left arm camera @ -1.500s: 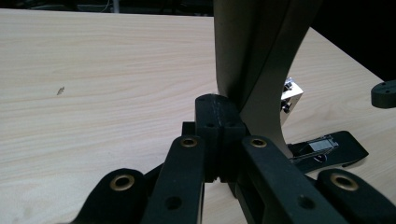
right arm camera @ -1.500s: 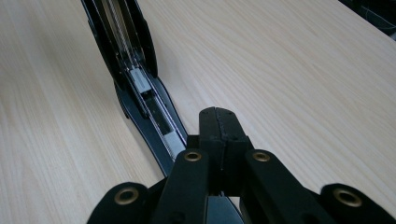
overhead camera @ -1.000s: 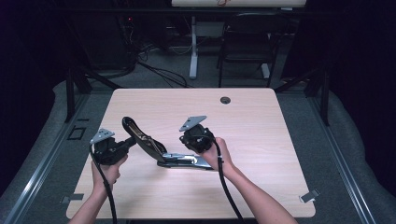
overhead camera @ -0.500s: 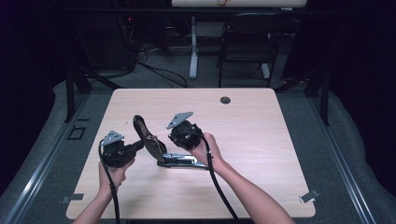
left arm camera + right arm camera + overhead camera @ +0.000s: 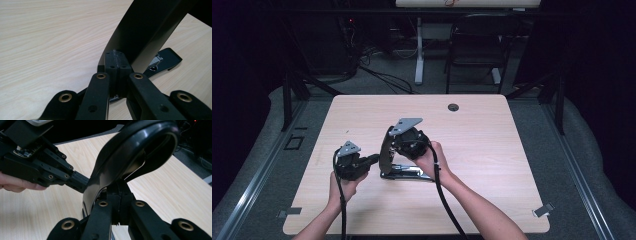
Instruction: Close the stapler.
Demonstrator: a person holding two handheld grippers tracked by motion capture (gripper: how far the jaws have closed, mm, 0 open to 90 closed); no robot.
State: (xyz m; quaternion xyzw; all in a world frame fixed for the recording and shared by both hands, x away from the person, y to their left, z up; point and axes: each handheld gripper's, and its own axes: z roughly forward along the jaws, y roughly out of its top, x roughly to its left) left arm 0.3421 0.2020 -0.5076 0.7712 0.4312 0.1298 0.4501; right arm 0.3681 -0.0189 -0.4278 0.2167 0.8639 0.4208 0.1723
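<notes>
My pale wood-grain surface [image 5: 492, 150] looks smooth and matt. The black plastic curved handle [image 5: 130, 157] of the stapler-like tool is glossy, catching soft highlights, while its flat silver metal base [image 5: 409, 173] shines. My left gripper [image 5: 117, 62] and right gripper [image 5: 119, 192] are matt black plastic with small brass-coloured rivets.

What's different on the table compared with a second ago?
The black lever arm of the hole punch has swung from leaning back-left to nearly upright. The right claw moved left and up against it; the left claw shifted right and nearer, its shut tips now at the arm's lower part. The metal base and the table stayed put.
</notes>
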